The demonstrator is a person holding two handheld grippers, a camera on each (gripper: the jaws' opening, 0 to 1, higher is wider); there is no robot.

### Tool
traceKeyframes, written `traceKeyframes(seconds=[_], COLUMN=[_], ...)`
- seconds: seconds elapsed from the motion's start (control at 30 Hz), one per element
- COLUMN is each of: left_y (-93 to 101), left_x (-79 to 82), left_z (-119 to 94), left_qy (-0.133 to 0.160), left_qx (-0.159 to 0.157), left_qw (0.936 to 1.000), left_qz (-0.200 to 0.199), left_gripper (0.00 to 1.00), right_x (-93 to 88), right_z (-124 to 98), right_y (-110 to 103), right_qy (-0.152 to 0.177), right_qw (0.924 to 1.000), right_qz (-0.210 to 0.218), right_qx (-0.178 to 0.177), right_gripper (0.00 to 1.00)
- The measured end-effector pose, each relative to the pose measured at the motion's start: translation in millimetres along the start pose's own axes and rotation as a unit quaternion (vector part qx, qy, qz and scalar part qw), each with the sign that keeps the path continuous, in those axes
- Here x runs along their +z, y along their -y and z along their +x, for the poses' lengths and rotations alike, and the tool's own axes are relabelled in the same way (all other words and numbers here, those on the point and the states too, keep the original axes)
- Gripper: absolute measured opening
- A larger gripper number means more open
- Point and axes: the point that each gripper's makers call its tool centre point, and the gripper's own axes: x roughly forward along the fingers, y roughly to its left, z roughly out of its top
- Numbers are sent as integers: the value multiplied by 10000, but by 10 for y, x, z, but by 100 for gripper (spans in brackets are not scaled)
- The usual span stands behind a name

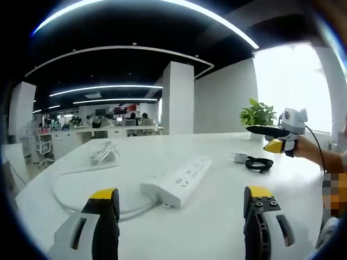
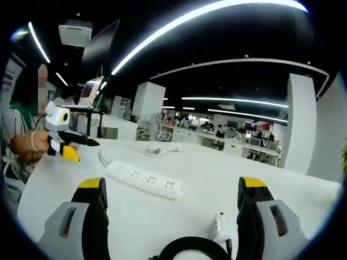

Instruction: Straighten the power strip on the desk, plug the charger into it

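Nearby, charger (image 2: 218, 227) between right jaws; left view: plant (image 1: 257, 115) beyond desk.

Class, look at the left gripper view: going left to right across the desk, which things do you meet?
Bundle of white cable → power strip → charger → coiled black cord → potted plant → right claw

One white power strip (image 1: 178, 181) lies on the white surface (image 1: 217, 216). One white charger (image 1: 239, 157) sits there with one coiled black cable (image 1: 259, 163). One loose bundle of white cord (image 1: 103, 152) lies farther off. One potted plant (image 1: 257, 115) stands at the far edge.
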Motion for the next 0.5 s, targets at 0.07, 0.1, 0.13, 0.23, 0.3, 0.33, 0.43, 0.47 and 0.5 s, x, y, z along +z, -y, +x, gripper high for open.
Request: traceKeyframes(seconds=[0.07,0.1,0.13,0.23,0.3,0.33,0.43,0.47,0.5], left_y=[-7,-12,-15,-24,-33,-37,-43,-44,-45], left_x=[-5,-7,-11,-12,-5,0,7,5,-3], left_z=[8,15,20,27,36,41,59,65,75], left_qy=[-9,-20,-41,-85,-94,-99,-113,-124,-158], left_qx=[11,14,16,29,40,44,44,46,43], left_qw=[10000,10000,10000,10000,9999,9999,9999,9999,9998], left_qz=[-3,-1,-1,10,34,39,45,52,69], left_gripper=[97,97,97,96,96,96,96,96,96], right_x=[-20,-27,-40,-53,-55,-61,-72,-77,-84], right_z=[64,98,127,210,269,290,353,374,392], right_y=[-41,-62,-94,-140,-142,-150,-140,-138,-140], right_qy=[-61,-66,-97,-151,-167,-190,-215,-234,-260], right_qw=[9999,9999,9998,9994,9992,9991,9987,9986,9984], right_qz=[-1,8,23,32,36,51,96,104,104], right_qx=[97,134,194,324,359,386,445,473,496], right_gripper=[100,100,100,100,100,100,100,100,100])
